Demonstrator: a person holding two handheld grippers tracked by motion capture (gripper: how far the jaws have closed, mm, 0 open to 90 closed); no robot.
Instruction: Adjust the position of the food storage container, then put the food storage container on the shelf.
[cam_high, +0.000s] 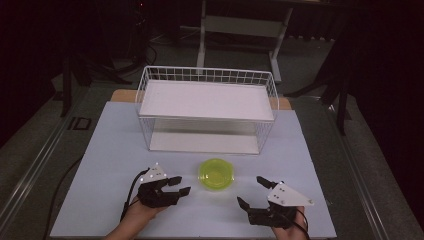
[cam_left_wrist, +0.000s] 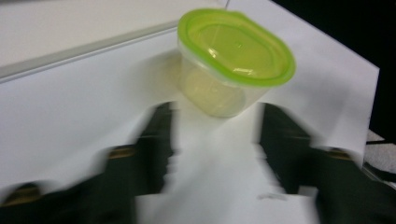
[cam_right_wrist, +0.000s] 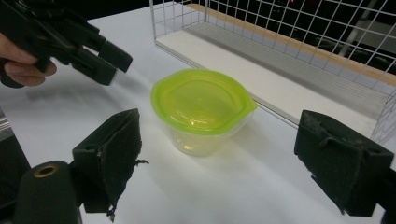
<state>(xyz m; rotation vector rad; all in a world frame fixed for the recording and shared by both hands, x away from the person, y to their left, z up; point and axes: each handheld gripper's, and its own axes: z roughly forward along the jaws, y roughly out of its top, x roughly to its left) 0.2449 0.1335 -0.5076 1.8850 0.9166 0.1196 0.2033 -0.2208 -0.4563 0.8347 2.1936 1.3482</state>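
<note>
- A small clear plastic container (cam_high: 216, 175) with a lime-green lid (cam_right_wrist: 201, 100) is seen standing upright on the white table (cam_high: 100, 165), near the middle of its near edge and just in front of the white wire basket (cam_high: 207, 107) with its shelf.
- The container is flanked by both grippers, neither being in contact with it.
- The left gripper (cam_high: 179, 185) is held just beside the container on its left, with the jaws spread apart and nothing between them; in the left gripper view the jaws are blurred, but a wide gap between them is plain.
- The right gripper (cam_high: 253, 191) is held nearer the table's near right corner, with its jaws likewise released and wide, the container being framed between them in the right gripper view.
- The container is judged to be light and apparently empty, so it could be tipped or pushed along the smooth table by a glancing touch.
- The walls are thin and probably flex under pressure; the lidded rim is judged to be the stiffest part.
- The plastic looks glossy and is likely slippery, and the walls taper downward, so a hold low on the body could slide.
- A hold across the body just under the lid's overhang is judged the most secure.
</note>
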